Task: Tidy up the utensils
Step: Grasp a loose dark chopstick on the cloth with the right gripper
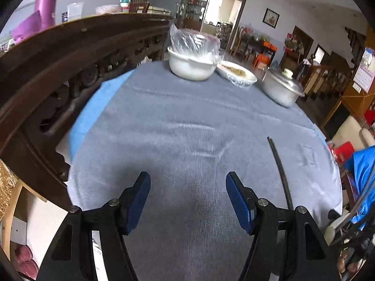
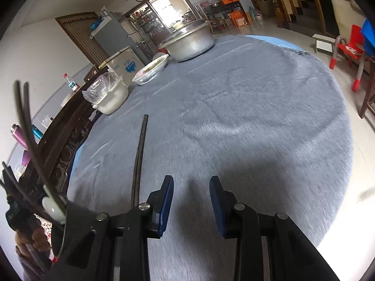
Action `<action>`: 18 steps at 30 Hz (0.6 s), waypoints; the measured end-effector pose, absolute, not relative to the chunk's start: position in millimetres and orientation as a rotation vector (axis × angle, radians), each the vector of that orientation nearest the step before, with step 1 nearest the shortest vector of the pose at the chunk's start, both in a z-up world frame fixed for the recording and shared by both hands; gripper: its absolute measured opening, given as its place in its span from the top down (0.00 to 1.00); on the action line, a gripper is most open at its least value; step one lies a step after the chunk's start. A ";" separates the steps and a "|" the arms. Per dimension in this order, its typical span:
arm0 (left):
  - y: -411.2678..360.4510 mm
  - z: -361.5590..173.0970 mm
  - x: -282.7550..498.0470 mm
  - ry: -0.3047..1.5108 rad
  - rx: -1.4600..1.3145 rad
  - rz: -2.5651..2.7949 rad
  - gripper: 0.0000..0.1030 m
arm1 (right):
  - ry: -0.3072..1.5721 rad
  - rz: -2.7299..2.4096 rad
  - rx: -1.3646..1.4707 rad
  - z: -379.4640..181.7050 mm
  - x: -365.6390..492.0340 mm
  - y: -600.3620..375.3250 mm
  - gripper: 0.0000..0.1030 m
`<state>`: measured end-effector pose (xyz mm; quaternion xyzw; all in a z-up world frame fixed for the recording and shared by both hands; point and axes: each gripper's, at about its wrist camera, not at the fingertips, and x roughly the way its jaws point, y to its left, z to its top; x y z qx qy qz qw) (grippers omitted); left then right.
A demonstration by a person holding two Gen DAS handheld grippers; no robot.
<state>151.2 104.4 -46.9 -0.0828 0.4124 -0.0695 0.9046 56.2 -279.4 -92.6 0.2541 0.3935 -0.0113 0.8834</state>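
Jaws of the left gripper [image 1: 188,199] stand wide apart over the grey cloth [image 1: 187,128] with nothing between the blue pads. Those of the right gripper [image 2: 191,201] stand at a narrower gap, also with only cloth showing between them.

One dark chopstick [image 2: 140,159] lies flat on the cloth near the front of the round worktop, its length running from near to far. In the right wrist view it sits just left of the right gripper's left finger, with its near end hidden behind the gripper body. In the left wrist view the same chopstick [image 1: 281,173] lies just right of the left gripper's right finger, so it rests between the two grippers and touches neither pair of pads.

At the far left of the right wrist view, several more dark chopsticks [image 2: 25,126] stand up in a bundle with a white spoon [image 2: 52,207] beside them, close to a hand [image 2: 32,238]; what holds them I cannot tell.

Far across the worktop stand a white bowl [image 1: 191,66] covered with a clear plastic bag, a shallow dish [image 1: 236,72] of food to its right, and a lidded metal pot [image 1: 281,89] further right. A dark carved wooden chair back [image 1: 58,75] rises along the left edge.
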 end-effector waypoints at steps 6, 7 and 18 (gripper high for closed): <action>99.6 -63.6 165.3 0.887 -0.166 -0.148 0.35 | 0.825 0.066 0.499 -91.7 104.9 -269.9 0.67; 99.5 -66.2 169.6 0.892 -0.164 -0.148 0.35 | 0.831 0.085 0.491 -92.6 117.4 -267.3 0.67; 97.4 -75.6 192.8 0.916 -0.118 -0.146 0.35 | 0.920 0.209 0.359 -111.1 235.9 -227.8 0.67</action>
